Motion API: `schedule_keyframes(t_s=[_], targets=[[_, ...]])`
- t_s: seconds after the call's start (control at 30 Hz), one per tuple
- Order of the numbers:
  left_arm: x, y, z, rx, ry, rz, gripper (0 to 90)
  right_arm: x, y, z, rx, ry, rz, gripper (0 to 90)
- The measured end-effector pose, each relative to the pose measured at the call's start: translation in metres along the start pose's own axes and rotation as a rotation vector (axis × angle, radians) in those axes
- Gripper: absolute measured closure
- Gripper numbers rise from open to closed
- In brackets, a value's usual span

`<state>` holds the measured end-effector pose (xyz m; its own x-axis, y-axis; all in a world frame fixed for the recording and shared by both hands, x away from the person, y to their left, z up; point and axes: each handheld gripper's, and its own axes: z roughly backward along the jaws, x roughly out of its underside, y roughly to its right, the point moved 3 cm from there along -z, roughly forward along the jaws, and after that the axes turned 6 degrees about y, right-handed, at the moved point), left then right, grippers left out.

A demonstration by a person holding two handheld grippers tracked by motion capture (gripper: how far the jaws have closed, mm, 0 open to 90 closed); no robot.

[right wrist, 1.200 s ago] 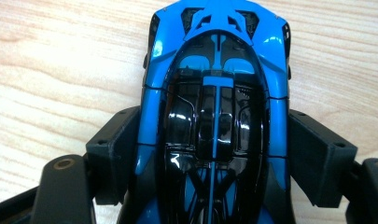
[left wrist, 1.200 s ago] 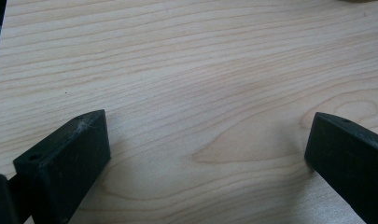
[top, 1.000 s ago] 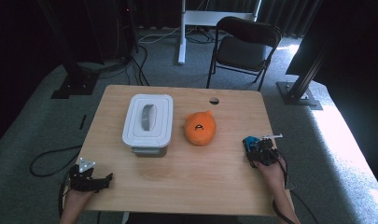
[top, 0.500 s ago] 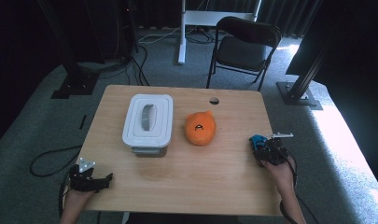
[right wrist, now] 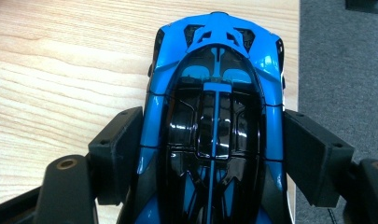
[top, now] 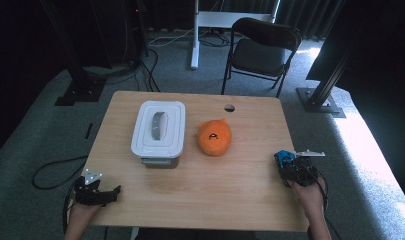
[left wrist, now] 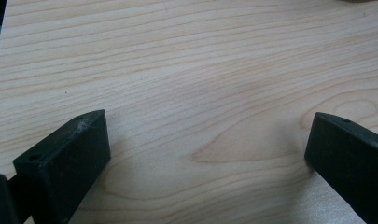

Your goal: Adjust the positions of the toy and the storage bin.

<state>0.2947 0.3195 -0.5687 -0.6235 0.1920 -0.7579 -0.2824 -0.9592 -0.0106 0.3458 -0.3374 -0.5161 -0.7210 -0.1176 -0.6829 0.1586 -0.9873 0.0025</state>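
A blue and black toy car [right wrist: 213, 88] sits between the jaws of my right gripper [right wrist: 210, 140], which is shut on its sides, nose pointing away. In the high view the car [top: 284, 158] and the right gripper [top: 290, 168] are at the table's right edge, held by a hand. My left gripper [top: 114, 192] lies at the front left corner of the wooden table [top: 205, 195], jaws pointing right. They stand wide apart in the left gripper view, where the left gripper [left wrist: 207, 128] is open over bare wood.
A white lidded container [top: 158, 132] with a grey handle stands left of centre. Beside it lies an orange round plush toy [top: 215, 137]. A cable hole [top: 229, 107] sits near the far edge. A black folding chair [top: 262, 50] stands behind the table.
My right gripper has carried the blue car to the right and a little nearer, up to the table's right edge. The left gripper has stayed put.
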Motion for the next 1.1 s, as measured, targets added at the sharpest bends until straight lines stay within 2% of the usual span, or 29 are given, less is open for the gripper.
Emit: schedule_keyframes(t_s=[0.27,0.33,0.6,0.87,1.1], targets=[[0.000,0.000,0.000,0.000,0.000,0.000,0.4,0.017,0.003,0.004,-0.011,-0.011,-0.026,25.7],[0.000,0.000,0.000,0.000,0.000,0.000,0.5,0.021,0.002,0.004,-0.002,-0.011,-0.011,25.7],[0.000,0.000,0.000,0.000,0.000,0.000,0.5,0.034,0.002,0.006,-0.008,-0.023,-0.012,25.7],[0.000,0.000,0.000,0.000,0.000,0.000,0.4,0.038,0.004,0.003,0.001,-0.019,-0.017,25.7],[0.000,0.000,0.000,0.000,0.000,0.000,0.4,0.037,0.000,-0.004,-0.009,-0.028,-0.008,25.7]])
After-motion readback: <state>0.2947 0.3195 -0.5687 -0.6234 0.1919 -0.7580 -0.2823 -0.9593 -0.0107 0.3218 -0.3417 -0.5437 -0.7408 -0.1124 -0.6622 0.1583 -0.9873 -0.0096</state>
